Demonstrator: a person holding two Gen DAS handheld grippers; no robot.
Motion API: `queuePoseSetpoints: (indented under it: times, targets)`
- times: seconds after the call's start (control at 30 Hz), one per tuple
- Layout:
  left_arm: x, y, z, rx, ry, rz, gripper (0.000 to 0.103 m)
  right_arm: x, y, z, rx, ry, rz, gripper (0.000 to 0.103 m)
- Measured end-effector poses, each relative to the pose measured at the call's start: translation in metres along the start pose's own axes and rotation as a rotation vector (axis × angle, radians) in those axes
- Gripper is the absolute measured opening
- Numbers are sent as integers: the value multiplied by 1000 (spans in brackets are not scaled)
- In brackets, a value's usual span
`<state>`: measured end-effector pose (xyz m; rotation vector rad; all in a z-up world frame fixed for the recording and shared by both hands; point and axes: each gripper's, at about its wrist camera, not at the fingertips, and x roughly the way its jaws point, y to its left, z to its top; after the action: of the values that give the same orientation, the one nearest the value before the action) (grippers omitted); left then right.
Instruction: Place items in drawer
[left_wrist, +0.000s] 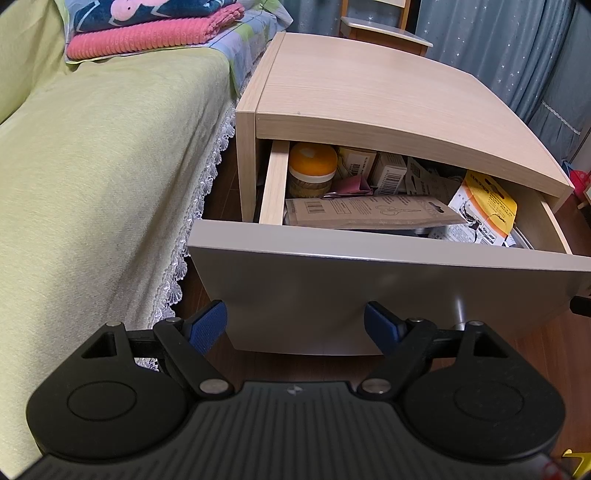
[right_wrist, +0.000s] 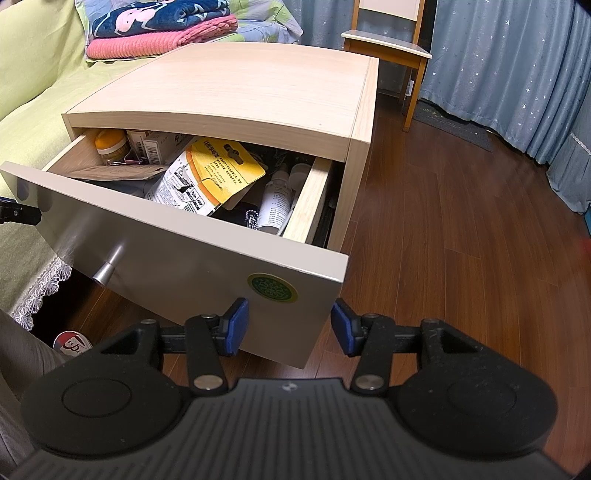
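Bed: a bed (left_wrist: 92, 155) under a green cover with a lace hem lies left of the left fingers; folded blankets (left_wrist: 155, 26) sit at its far end.
Left gripper: the left gripper (left_wrist: 295, 326) faces the drawer front with its blue-padded fingers (left_wrist: 207, 325) spread wide apart and nothing between them.
Drawer: the drawer (left_wrist: 369, 291) stands pulled out of the bedside cabinet (left_wrist: 369, 92), straight ahead of the left fingers; its grey front fills the gap between them.
Knob: a metal knob (right_wrist: 105, 271) sticks out of the drawer front, ahead and left of the right fingers.
Contents, left part: an orange-lidded jar (left_wrist: 312, 170) sits in the back left corner, small boxes (left_wrist: 388, 171) beside it, a flat scissors card (left_wrist: 369, 212) lying across the front.
Contents, middle: a yellow-and-white packet (right_wrist: 210, 177) lies tilted on the pile.
Contents, right part: a white bottle (right_wrist: 275, 201) lies along the right side wall, a dark item with a small glittering piece beside it; what it is cannot be told.
Sticker: a round green sticker (right_wrist: 272, 288) is on the drawer front, just beyond the right gripper's left finger.
Right gripper: the right gripper (right_wrist: 290, 326) is at the drawer front's right corner, fingers (right_wrist: 236, 325) parted and empty.
Floor: dark wood floor (right_wrist: 461, 240) extends right of the right fingers.
Chair: a wooden chair (right_wrist: 388, 40) stands far beyond, against a blue starred curtain (right_wrist: 517, 66).
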<state>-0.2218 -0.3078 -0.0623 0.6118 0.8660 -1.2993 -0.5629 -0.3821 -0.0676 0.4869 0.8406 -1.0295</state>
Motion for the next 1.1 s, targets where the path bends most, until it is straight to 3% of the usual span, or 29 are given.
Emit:
queuePoseSetpoints:
  times: [1.1]
  targets:
    - [2, -1, 1, 1, -9, 1, 82, 3, -1, 2, 6, -11, -3, 45]
